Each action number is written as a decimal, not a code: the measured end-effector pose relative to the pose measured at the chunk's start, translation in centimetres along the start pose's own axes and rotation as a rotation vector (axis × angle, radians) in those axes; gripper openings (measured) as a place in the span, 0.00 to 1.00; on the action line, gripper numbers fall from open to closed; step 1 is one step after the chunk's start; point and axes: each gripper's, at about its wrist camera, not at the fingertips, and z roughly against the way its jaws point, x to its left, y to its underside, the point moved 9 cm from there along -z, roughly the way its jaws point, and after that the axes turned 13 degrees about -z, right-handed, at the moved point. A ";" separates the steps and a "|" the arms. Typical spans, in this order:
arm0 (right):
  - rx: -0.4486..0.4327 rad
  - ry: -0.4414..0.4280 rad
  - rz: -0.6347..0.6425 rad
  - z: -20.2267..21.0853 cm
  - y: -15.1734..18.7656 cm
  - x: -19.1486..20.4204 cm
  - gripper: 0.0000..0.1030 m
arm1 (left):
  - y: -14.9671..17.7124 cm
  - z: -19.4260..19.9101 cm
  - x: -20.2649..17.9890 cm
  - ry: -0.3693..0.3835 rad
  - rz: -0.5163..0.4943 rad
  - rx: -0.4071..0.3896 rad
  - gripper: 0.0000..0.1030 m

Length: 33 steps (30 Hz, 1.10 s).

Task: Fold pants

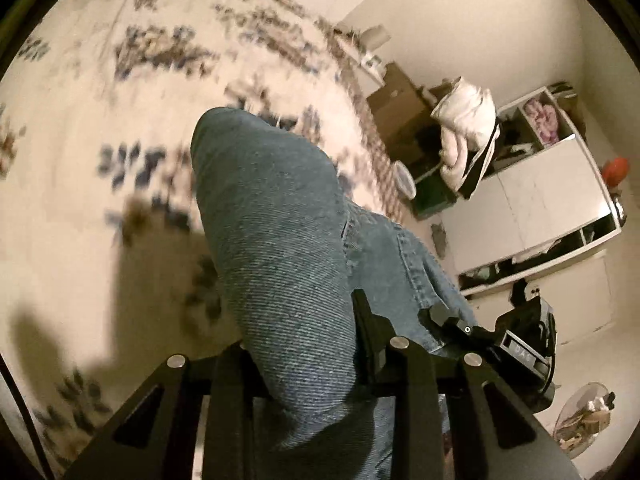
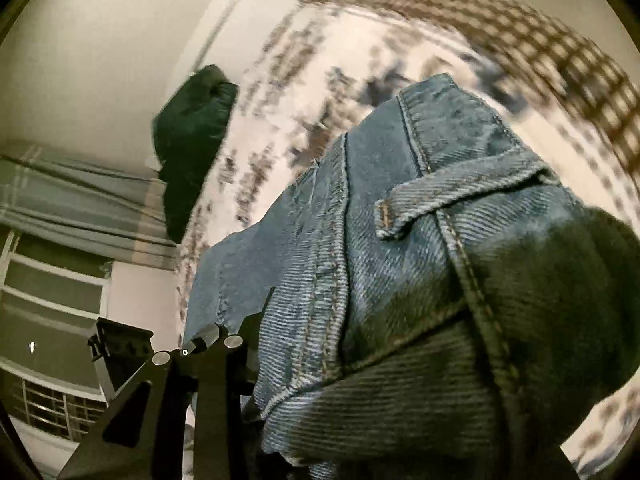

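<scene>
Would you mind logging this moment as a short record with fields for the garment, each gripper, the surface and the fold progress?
garment: blue jeans, bunched and lifted
left gripper: shut on the denim
right gripper: shut on denim beside a belt loop
surface: floral bedspread, blurred
nearby: dark green pillow on the bed
progress: fold not yet laid flat

Below me I see a bedspread [image 1: 80, 128] in white with a blurred blue-and-brown floral print and a checked border. Past its edge stands a white cubby shelf [image 1: 552, 184], pink cloth in one compartment. A white garment [image 1: 466, 120] is heaped near brown cardboard boxes [image 1: 400, 104]. On the right wrist view, a dark green pillow [image 2: 192, 136] lies at the bedspread's edge, beside a striped curtain [image 2: 72, 204] over a window [image 2: 48, 288].
</scene>
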 end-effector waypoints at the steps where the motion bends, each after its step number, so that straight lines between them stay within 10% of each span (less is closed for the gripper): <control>1: -0.005 -0.009 0.008 -0.1 -0.7 0.9 0.37 | -1.4 0.0 0.2 -0.005 -0.009 -0.012 0.23; 15: -0.047 -0.141 0.034 -20.2 -16.0 13.5 0.37 | -21.8 -5.0 13.1 -0.147 -0.136 -0.021 0.26; 20: 0.112 0.104 -0.118 -30.4 -17.1 5.3 0.62 | -17.9 -10.7 24.0 -0.295 -0.013 0.234 0.34; 25: 0.142 0.178 0.013 -30.1 -16.2 3.3 0.67 | -13.1 -9.4 25.6 -0.322 0.007 0.166 0.75; 33: 0.056 0.554 0.344 -27.8 -16.6 6.1 0.97 | -13.3 -7.2 25.0 -0.454 0.042 0.125 0.75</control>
